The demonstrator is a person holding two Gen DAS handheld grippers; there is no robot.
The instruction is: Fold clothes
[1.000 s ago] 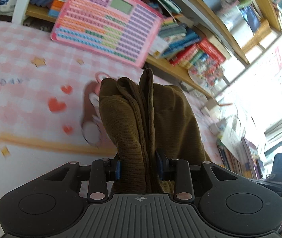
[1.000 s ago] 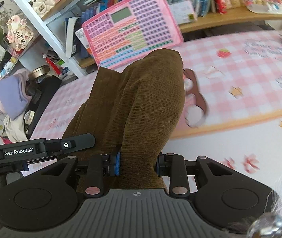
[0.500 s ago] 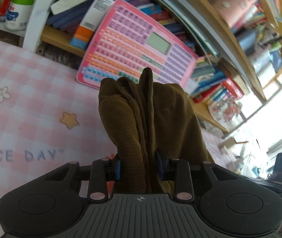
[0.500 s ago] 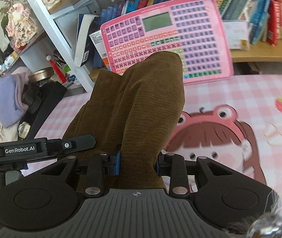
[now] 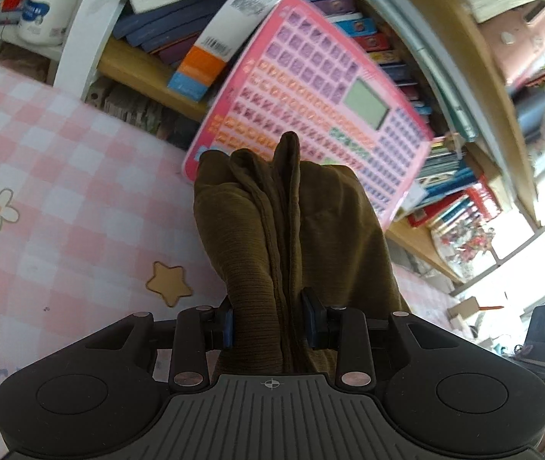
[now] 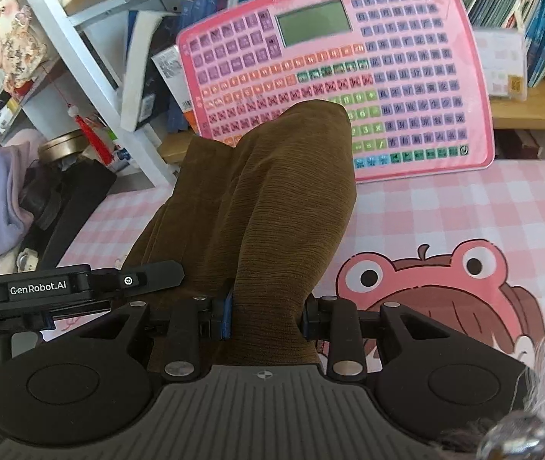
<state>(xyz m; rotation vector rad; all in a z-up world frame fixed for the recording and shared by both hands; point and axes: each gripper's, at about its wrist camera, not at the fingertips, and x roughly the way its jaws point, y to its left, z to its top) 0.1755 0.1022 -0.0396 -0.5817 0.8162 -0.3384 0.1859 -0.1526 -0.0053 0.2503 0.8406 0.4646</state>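
Observation:
A brown ribbed garment (image 5: 272, 237) is bunched between the jaws of my left gripper (image 5: 268, 326), which is shut on it. The same brown garment (image 6: 264, 207) also runs through my right gripper (image 6: 266, 316), which is shut on it too. The cloth stands up in folds in front of both cameras and hides the fingertips. It hangs above a pink checked mat (image 6: 444, 207) with a cartoon frog-hat girl (image 6: 444, 291). The left gripper's body (image 6: 73, 287) shows at the left of the right wrist view, close beside the right one.
A pink toy keyboard tablet (image 6: 333, 76) leans on a bookshelf (image 5: 149, 65) at the mat's far edge. Books fill the shelves. A white shelf post (image 6: 92, 76) and a purple cloth pile (image 6: 0, 188) lie to the left. A white tub (image 5: 50, 11) sits on a shelf.
Both grippers have moved forward over the mat toward the bookshelf, carrying the garment. The toy tablet and the books look closer and larger. The grip on the cloth is unchanged.

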